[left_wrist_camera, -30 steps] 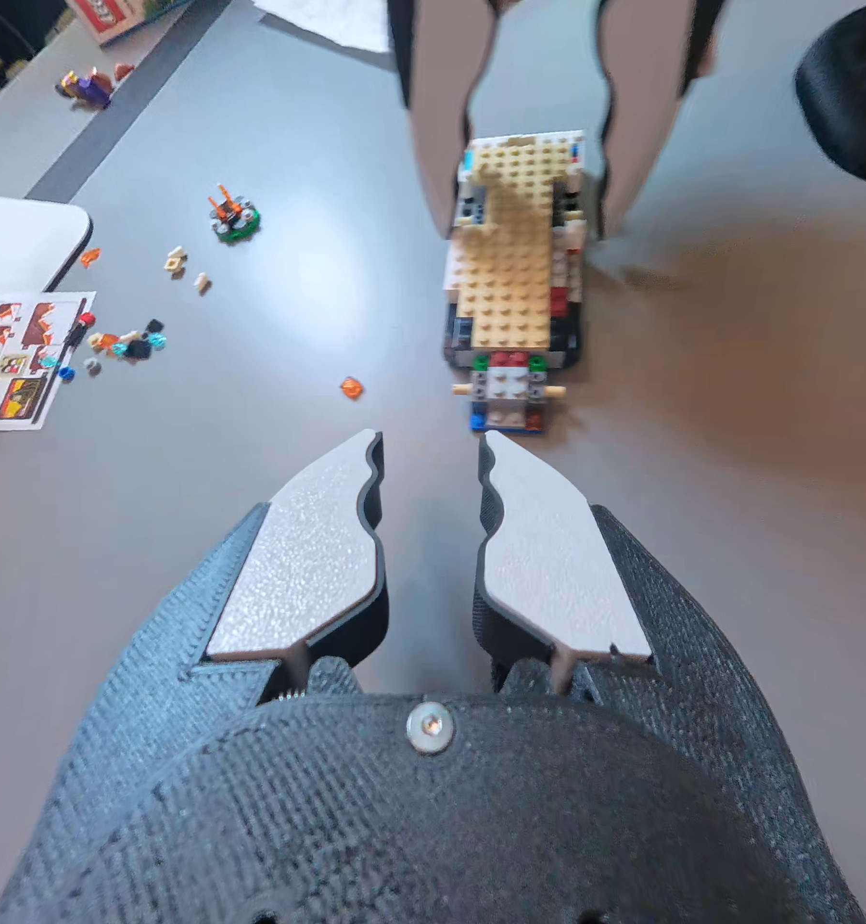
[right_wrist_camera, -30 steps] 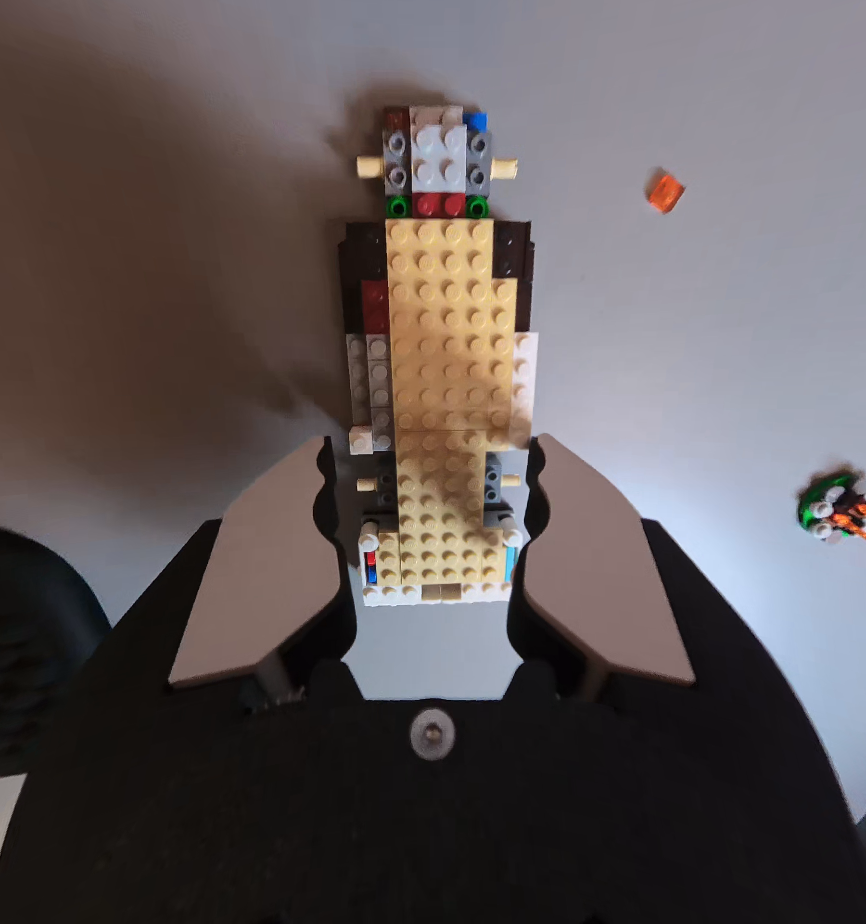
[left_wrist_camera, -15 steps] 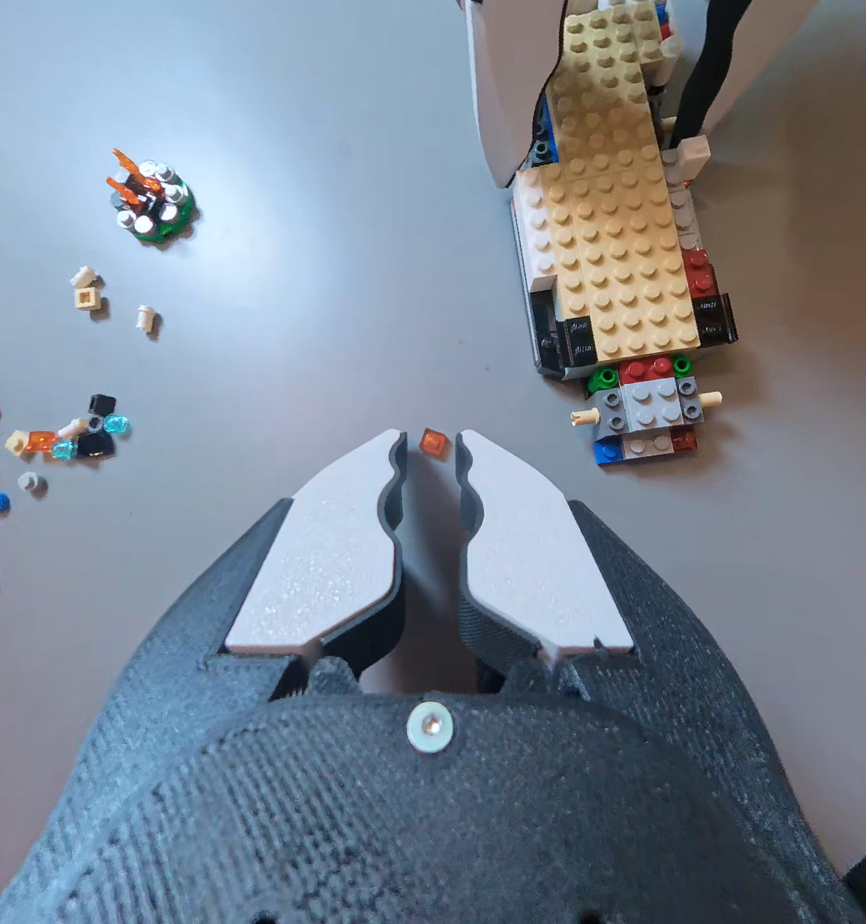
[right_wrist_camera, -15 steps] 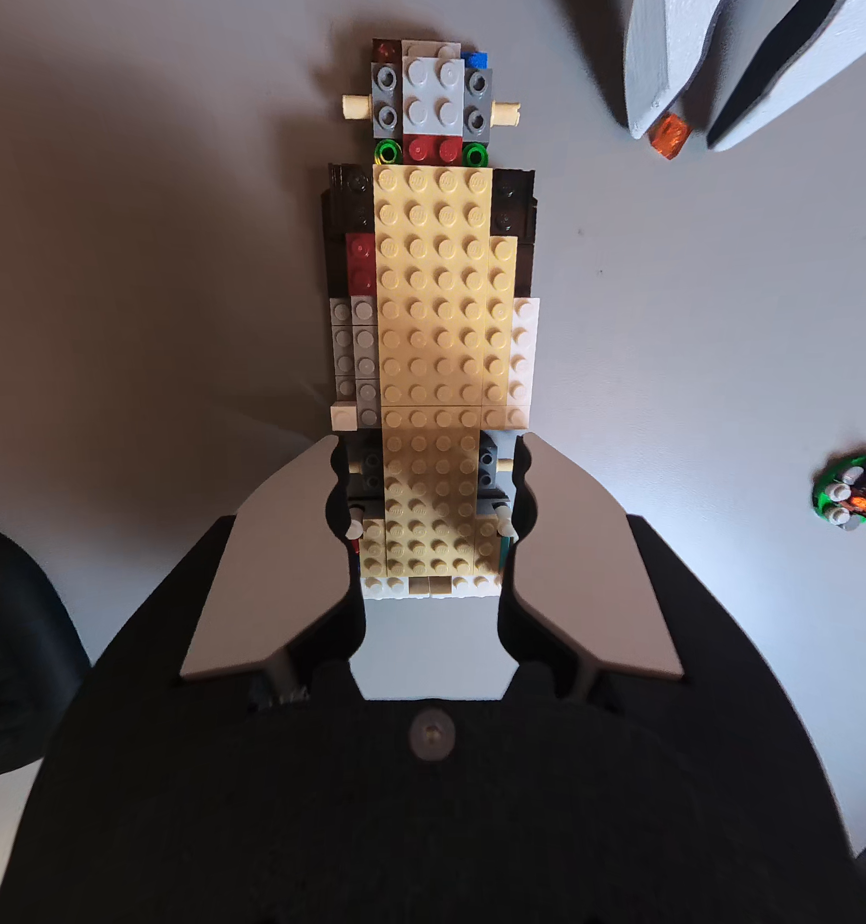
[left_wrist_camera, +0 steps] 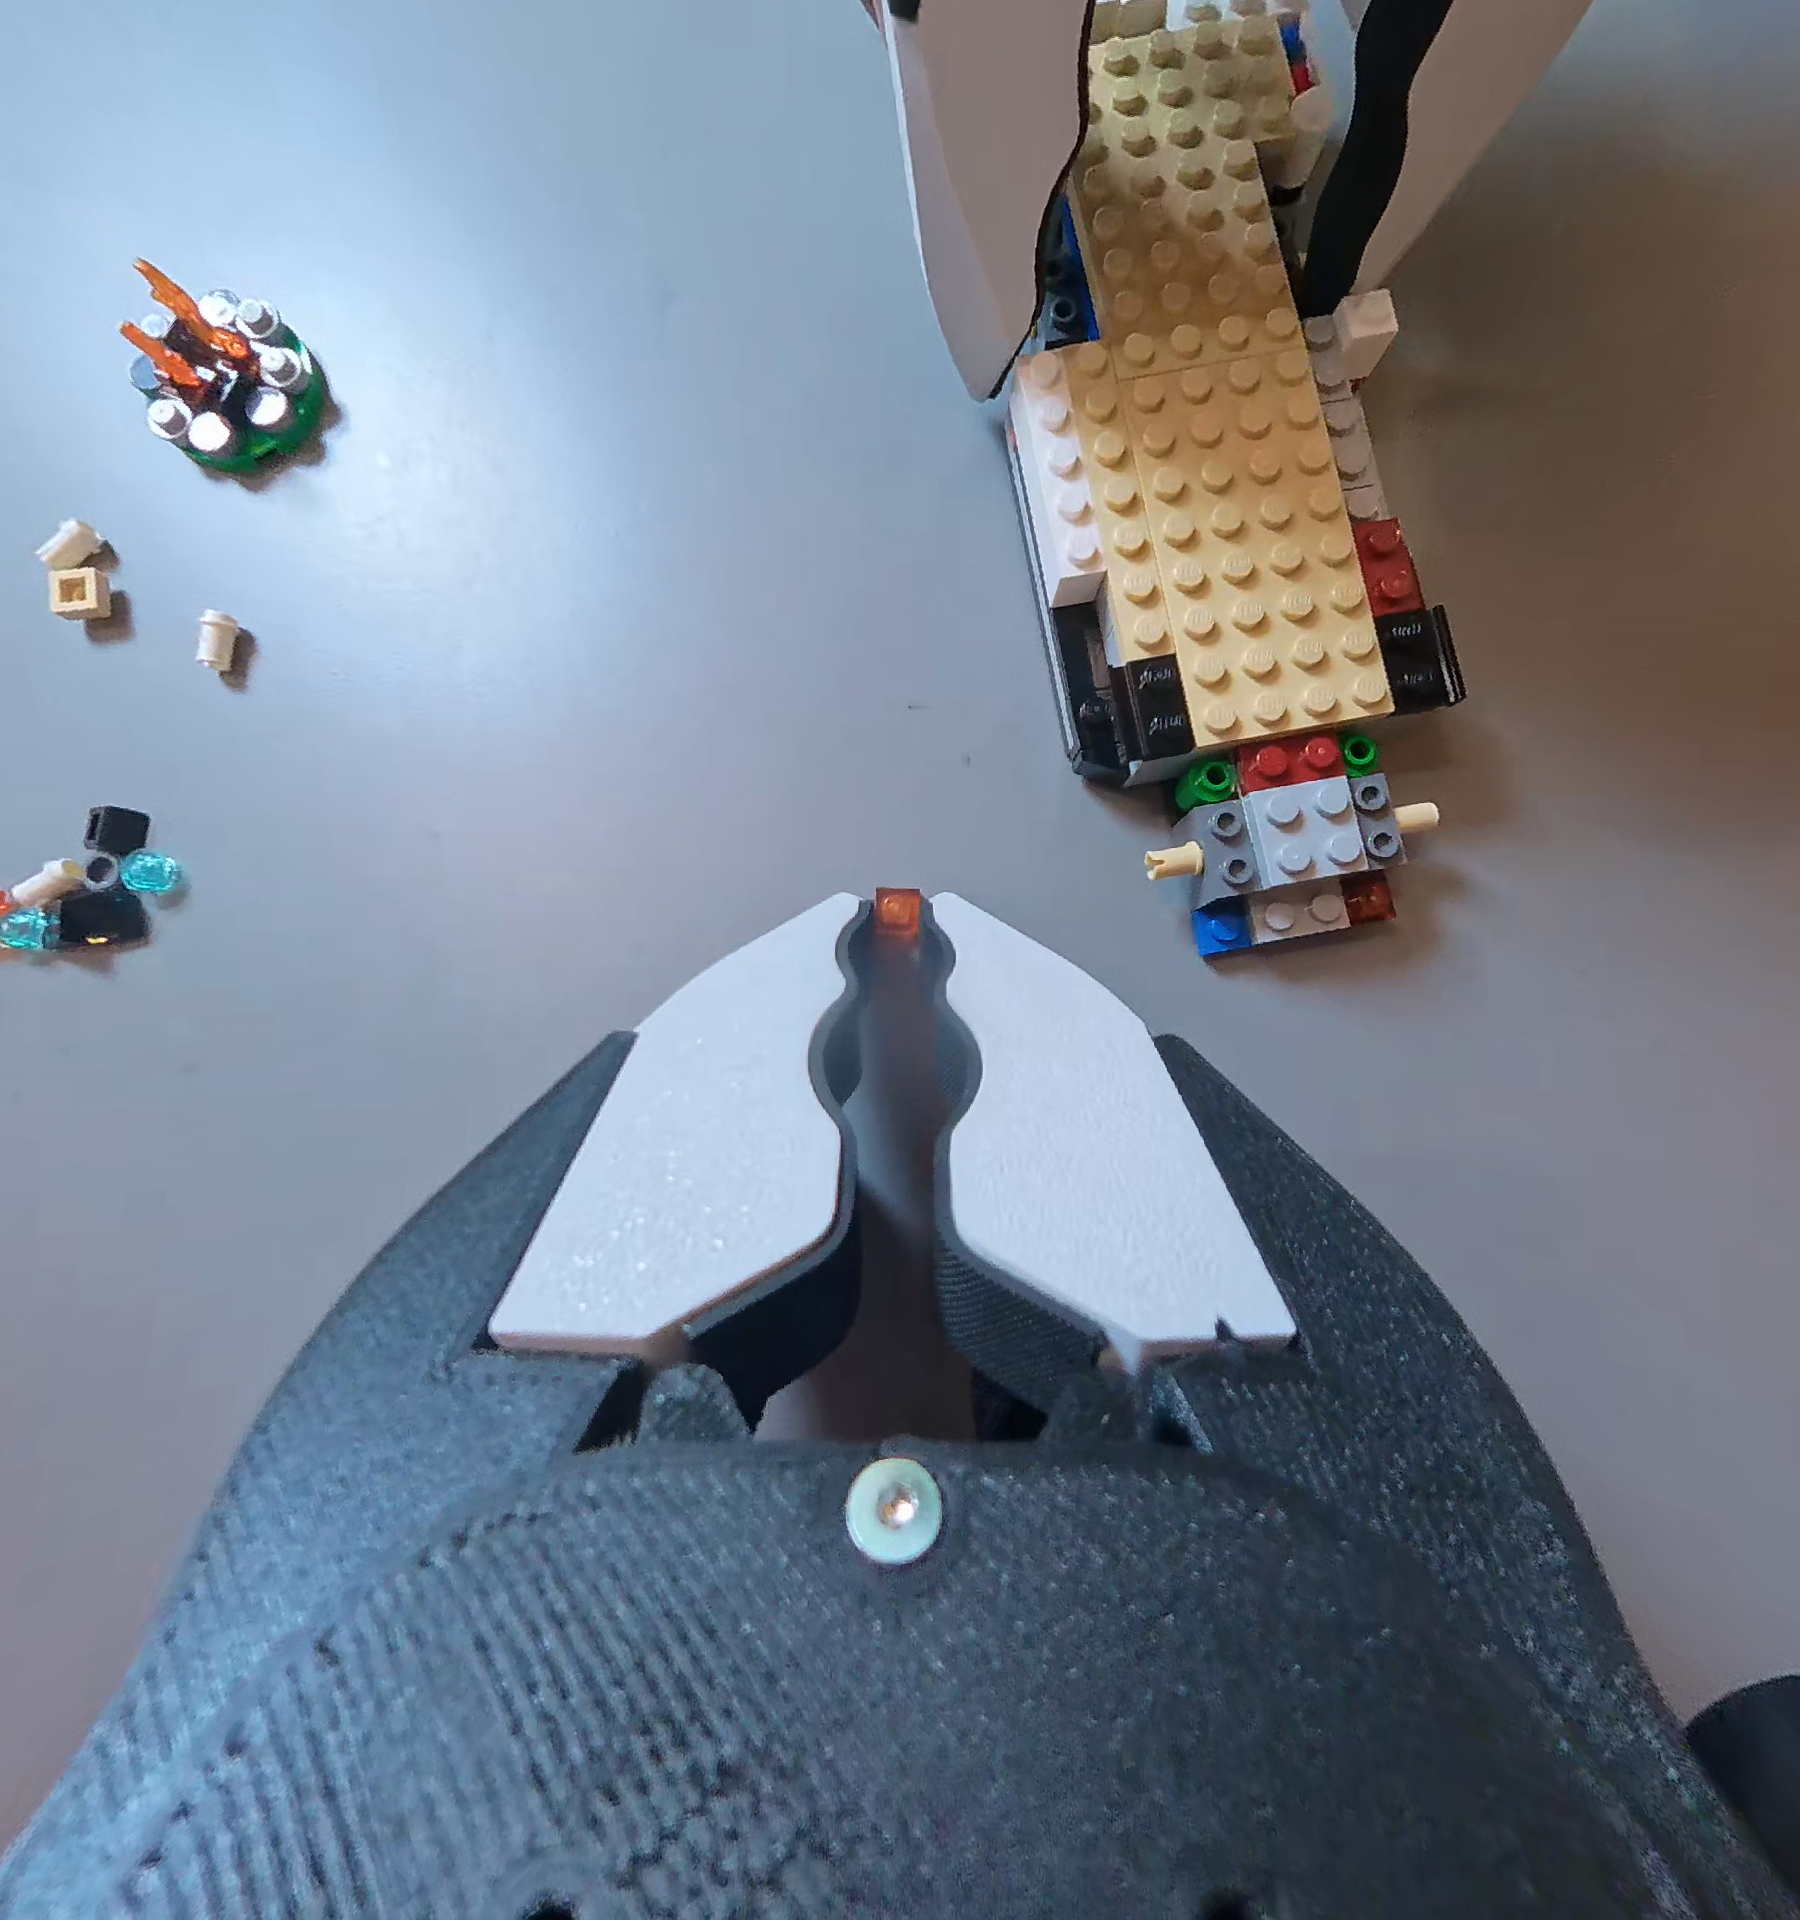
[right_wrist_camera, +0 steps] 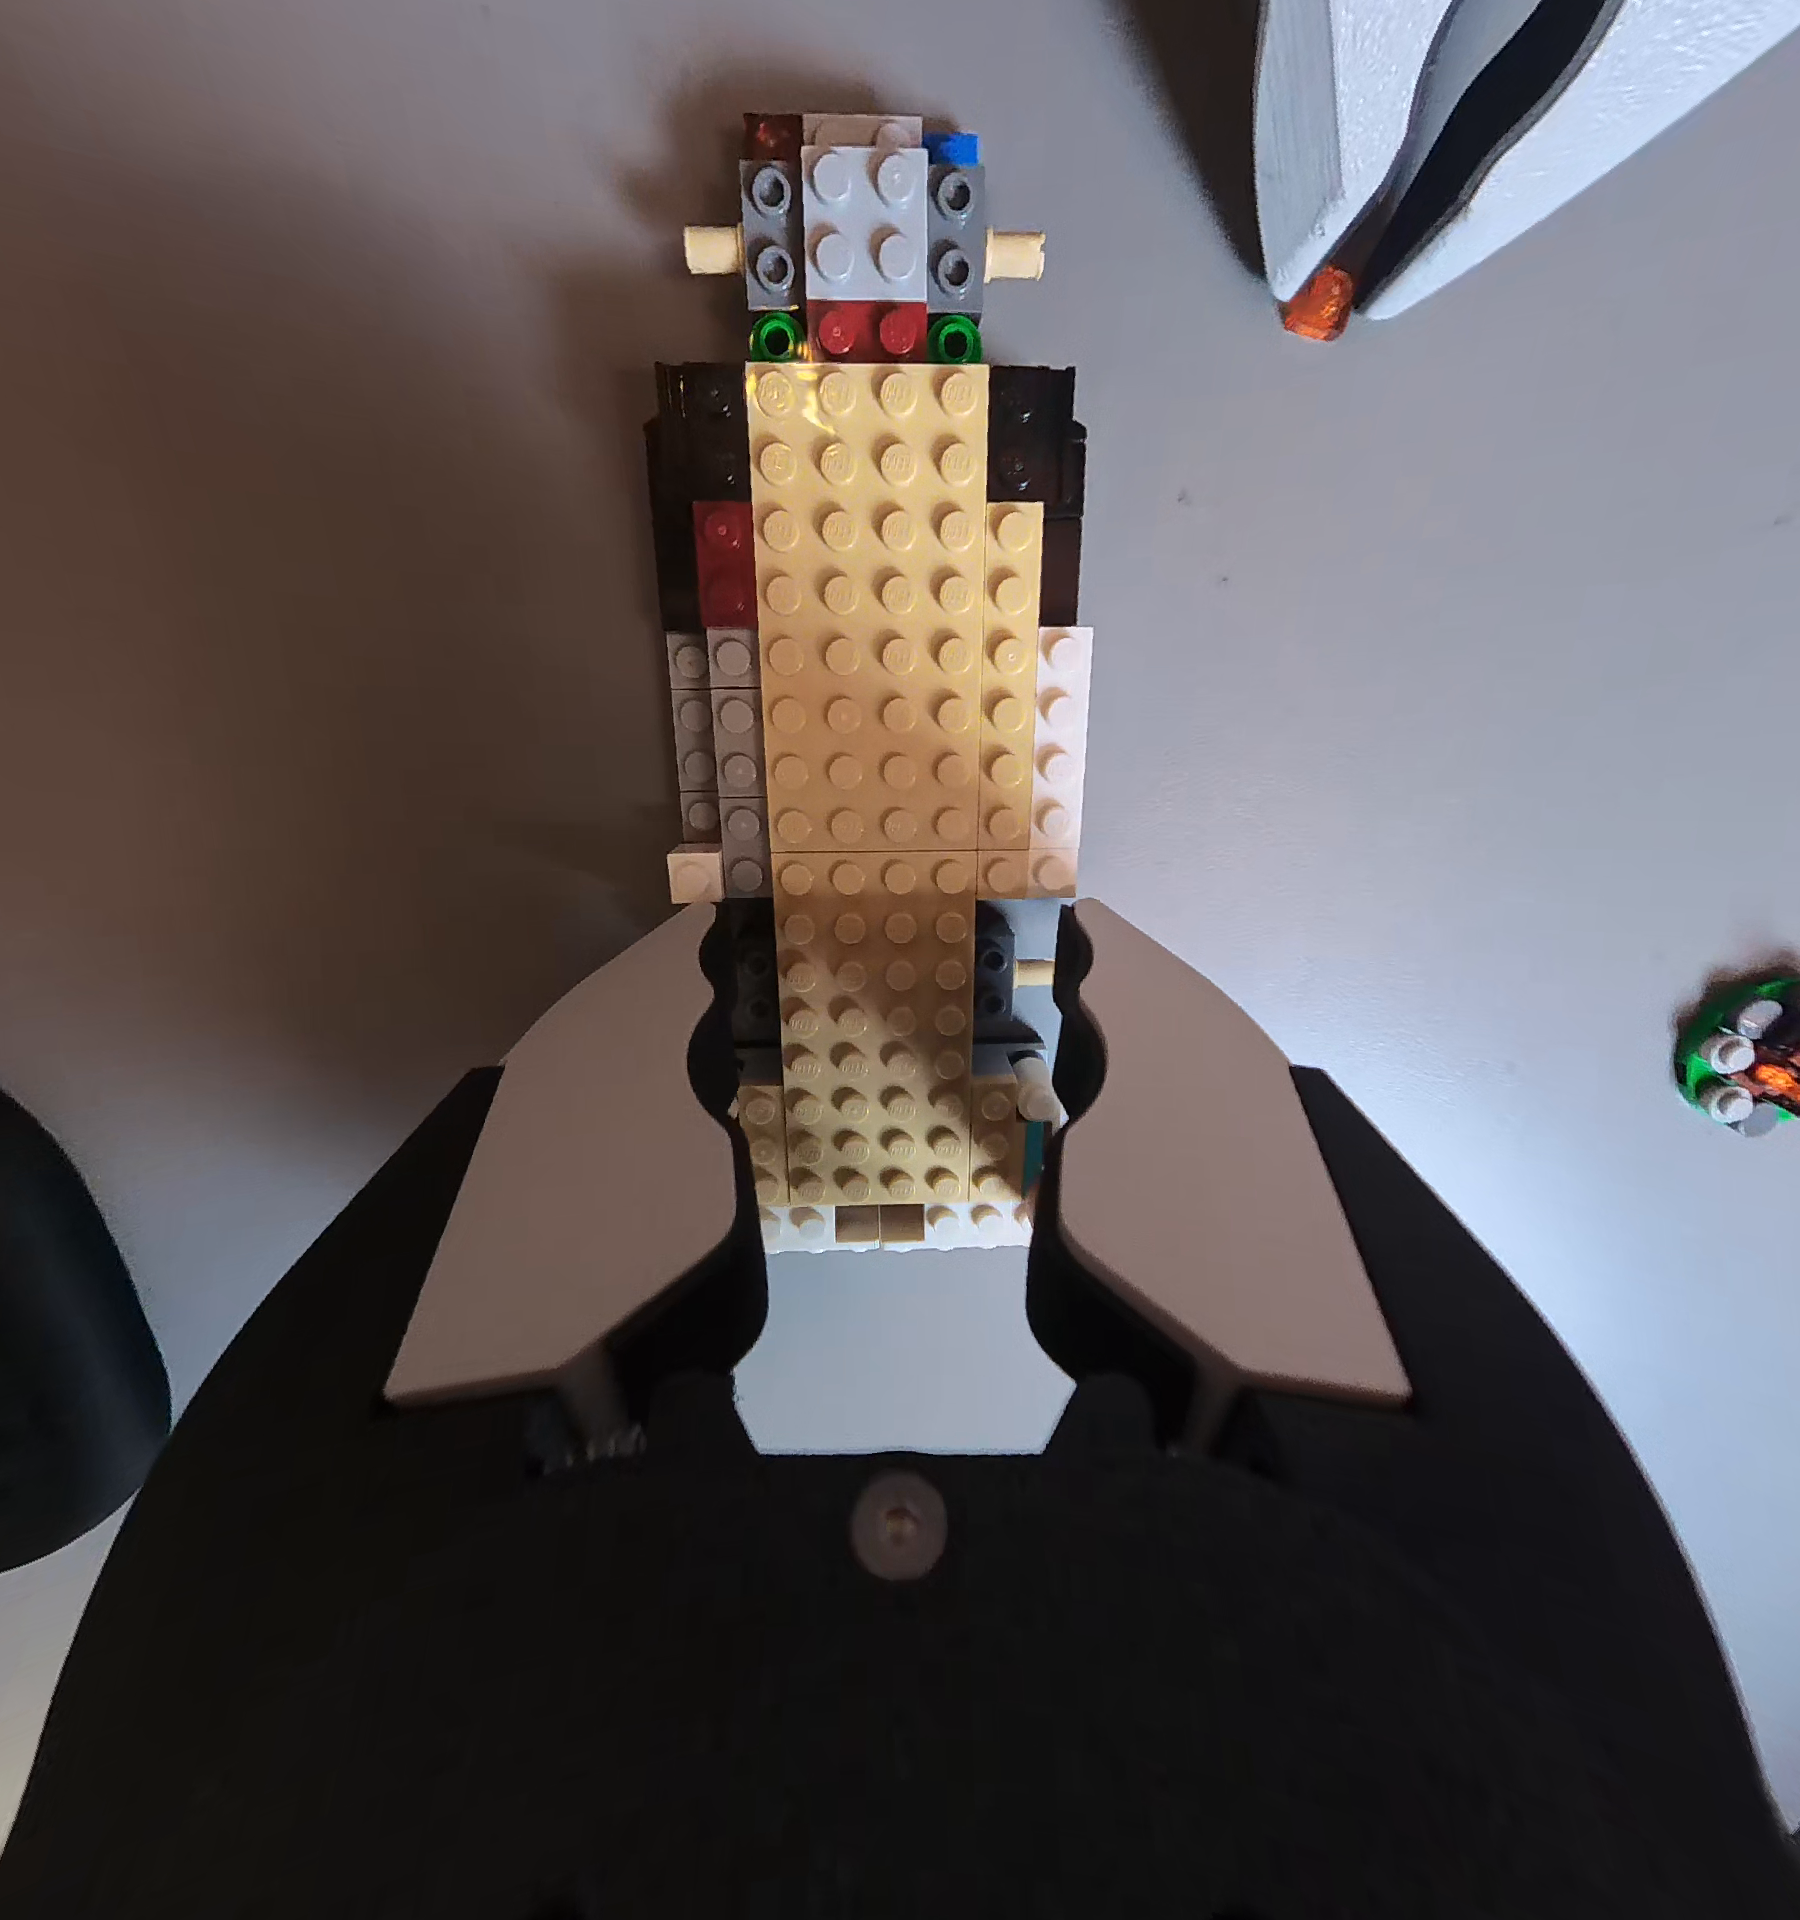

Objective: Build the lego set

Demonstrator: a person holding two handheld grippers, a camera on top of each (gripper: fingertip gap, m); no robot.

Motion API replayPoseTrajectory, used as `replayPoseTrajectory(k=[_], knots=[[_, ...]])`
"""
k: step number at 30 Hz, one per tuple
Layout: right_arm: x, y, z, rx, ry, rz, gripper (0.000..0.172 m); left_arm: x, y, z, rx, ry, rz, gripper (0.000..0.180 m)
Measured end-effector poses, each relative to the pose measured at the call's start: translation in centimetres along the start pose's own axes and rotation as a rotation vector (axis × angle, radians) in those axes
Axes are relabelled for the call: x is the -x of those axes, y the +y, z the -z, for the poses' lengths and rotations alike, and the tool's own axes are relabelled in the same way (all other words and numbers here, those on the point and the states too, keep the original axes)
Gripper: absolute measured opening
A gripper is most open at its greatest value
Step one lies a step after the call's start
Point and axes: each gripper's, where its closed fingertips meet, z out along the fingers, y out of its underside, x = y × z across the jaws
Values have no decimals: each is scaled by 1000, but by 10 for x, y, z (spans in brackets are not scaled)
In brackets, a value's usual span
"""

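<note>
The left gripper (left_wrist_camera: pixel 898 914) has its jaws clenched on a small orange brick (left_wrist_camera: pixel 897 918) at their tips. The right gripper's (right_wrist_camera: pixel 883 997) jaws clasp the near end of a tan brick model (right_wrist_camera: pixel 875 727), which lies on the tabletop (left_wrist_camera: pixel 563 623).

From my remote seat this looks like an office or hobby-room desk given over to toy brick building: I see a plain grey tabletop (left_wrist_camera: pixel 584 208) with a long studded tan-topped brick model (left_wrist_camera: pixel 1228 499) on it. Loose small bricks (left_wrist_camera: pixel 96 894) lie scattered at one side beside a little green round assembly (left_wrist_camera: pixel 231 374) with orange flame pieces. A dark rounded shape (right_wrist_camera: pixel 34 1320), maybe a chair, sits at the table's edge, though I cannot tell for sure.
</note>
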Motion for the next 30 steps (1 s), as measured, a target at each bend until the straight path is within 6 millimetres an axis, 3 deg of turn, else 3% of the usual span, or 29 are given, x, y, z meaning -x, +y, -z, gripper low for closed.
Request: replayPoseTrajectory(k=[11,30], knots=[[0,0,0,24,-3,-7,59,-45,0,14,-103,54,177,7],[1,0,0,20,-3,-7,59,-56,-1,9,-94,92,204,13]])
